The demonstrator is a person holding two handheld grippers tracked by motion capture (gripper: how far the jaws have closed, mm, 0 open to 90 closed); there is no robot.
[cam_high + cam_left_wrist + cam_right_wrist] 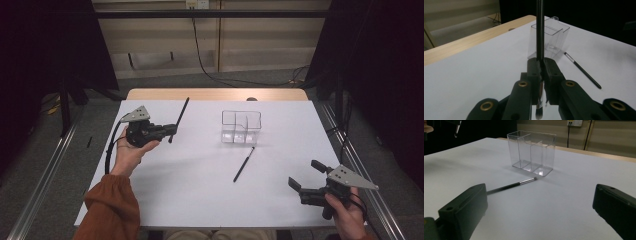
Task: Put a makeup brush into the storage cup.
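Note:
My left gripper hovers over the left part of the white table, shut on a thin black brush that slants up and away from it. In the left gripper view the jaws pinch this brush's shaft, and its bristle end pokes out below. A second black brush lies flat on the table in front of a clear divided organiser. My right gripper rests at the near right, open with nothing between its jaws. The right gripper view shows the lying brush and the organiser ahead.
The white table top ends in a wooden strip at the far edge. Dark curtains and metal rails flank both sides. A black cable hangs down the back wall.

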